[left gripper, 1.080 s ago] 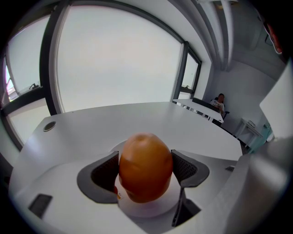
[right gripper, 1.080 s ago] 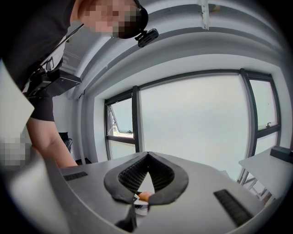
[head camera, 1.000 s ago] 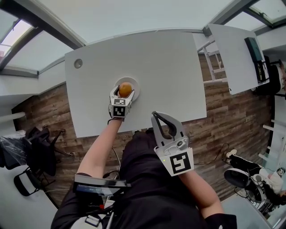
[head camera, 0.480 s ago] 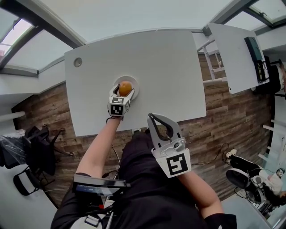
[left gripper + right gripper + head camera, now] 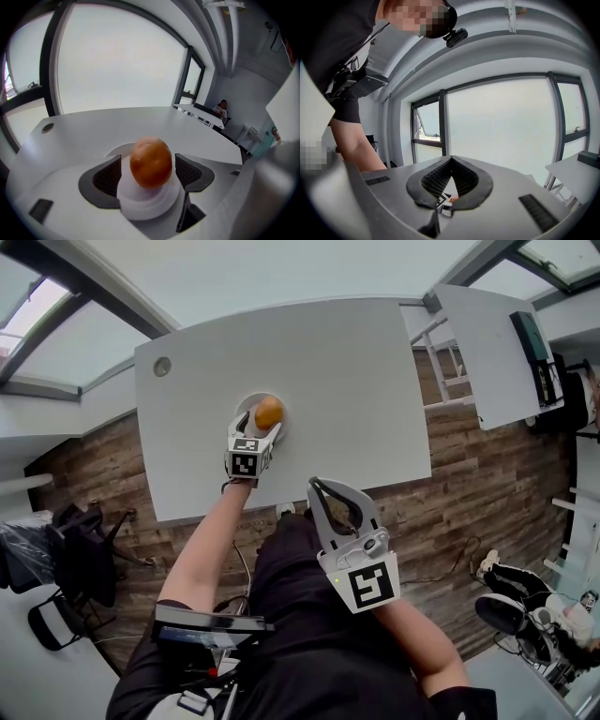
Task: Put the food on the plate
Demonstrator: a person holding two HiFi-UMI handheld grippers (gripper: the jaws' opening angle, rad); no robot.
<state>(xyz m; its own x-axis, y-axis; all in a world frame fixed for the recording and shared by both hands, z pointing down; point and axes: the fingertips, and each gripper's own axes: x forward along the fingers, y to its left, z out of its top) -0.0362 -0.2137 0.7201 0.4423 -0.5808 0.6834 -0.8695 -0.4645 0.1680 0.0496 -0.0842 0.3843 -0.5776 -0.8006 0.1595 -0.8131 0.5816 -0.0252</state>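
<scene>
An orange round piece of food (image 5: 269,412) rests on a small white plate (image 5: 246,408) on the white table (image 5: 337,371). In the left gripper view the food (image 5: 150,161) sits on the plate (image 5: 140,208) between the two dark pads (image 5: 108,176), with a thin gap on each side. My left gripper (image 5: 260,431) is open around it, low over the plate. My right gripper (image 5: 324,489) is held back over the person's lap, off the table's near edge, its jaws shut with nothing between them (image 5: 449,180).
A round cable hole (image 5: 162,367) marks the table's far left corner. A second white table (image 5: 492,352) stands to the right across a gap of wooden floor. Dark chairs (image 5: 80,563) are at the lower left.
The left jaws have parted from the food, which now lies on the plate slightly farther out. The left gripper has drawn back a little. The right gripper drifted slightly left.
</scene>
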